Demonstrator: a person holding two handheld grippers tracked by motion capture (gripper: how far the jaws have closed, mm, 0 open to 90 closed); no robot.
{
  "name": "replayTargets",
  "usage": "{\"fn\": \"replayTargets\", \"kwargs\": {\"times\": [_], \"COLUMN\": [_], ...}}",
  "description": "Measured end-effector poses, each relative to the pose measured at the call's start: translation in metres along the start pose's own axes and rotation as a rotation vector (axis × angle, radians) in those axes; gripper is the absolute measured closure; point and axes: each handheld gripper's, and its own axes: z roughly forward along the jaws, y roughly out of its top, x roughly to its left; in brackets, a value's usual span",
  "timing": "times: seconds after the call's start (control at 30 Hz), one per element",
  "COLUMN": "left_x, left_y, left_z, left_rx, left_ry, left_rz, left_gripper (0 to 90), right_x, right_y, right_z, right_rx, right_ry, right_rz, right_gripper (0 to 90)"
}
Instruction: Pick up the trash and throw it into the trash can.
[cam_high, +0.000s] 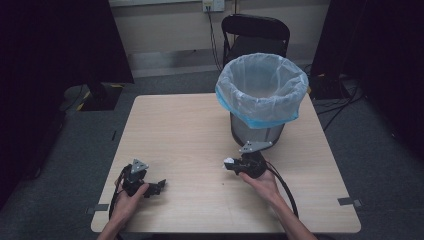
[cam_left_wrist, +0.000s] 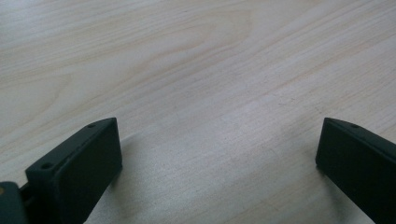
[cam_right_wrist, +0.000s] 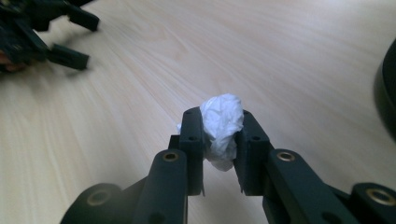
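A crumpled white paper wad (cam_right_wrist: 221, 126) is pinched between the two black jaws of my right gripper (cam_right_wrist: 219, 130), just above the wooden table (cam_right_wrist: 289, 56). From above, that right gripper (cam_high: 231, 164) sits in front of the bin with the white wad (cam_high: 228, 161) at its tip, pointing left. My left gripper (cam_high: 159, 185) rests low at the table's front left, held in a hand. Its jaws stand wide apart over bare wood (cam_left_wrist: 219, 140), with nothing between its fingers (cam_left_wrist: 88, 158).
A metal waste bin (cam_high: 257, 131) lined with a pale blue bag (cam_high: 262, 90) stands on the table's far right, just behind my right gripper. Its dark wall (cam_right_wrist: 386, 88) edges the right gripper view. A black chair (cam_high: 256, 35) stands beyond the table.
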Motion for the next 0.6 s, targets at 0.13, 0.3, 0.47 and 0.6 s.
{"fn": "replayTargets", "kwargs": {"times": [0.13, 0.3, 0.47, 0.6], "left_x": [0.0, 0.0, 0.0, 0.0], "left_y": [0.0, 0.0, 0.0, 0.0], "left_z": [0.0, 0.0, 0.0, 0.0], "left_rx": [-0.005, 0.001, 0.0, 0.0], "left_ry": [0.0, 0.0, -0.001, -0.001], "left_rz": [-0.006, 0.001, -0.001, -0.001], "left_gripper": [0.0, 0.0, 0.0, 0.0], "right_x": [0.006, 0.011, 0.013, 0.016], "right_y": [0.014, 0.026, 0.041, 0.053], "right_z": [-0.008, -0.017, -0.03, -0.04], "right_rx": [-0.016, -0.033, -0.065, -0.088], "right_ry": [0.013, 0.018, 0.02, 0.035], "right_rz": [-0.018, -0.037, -0.041, -0.066], "right_gripper": [76.4, 76.8, 77.1, 77.2]}}
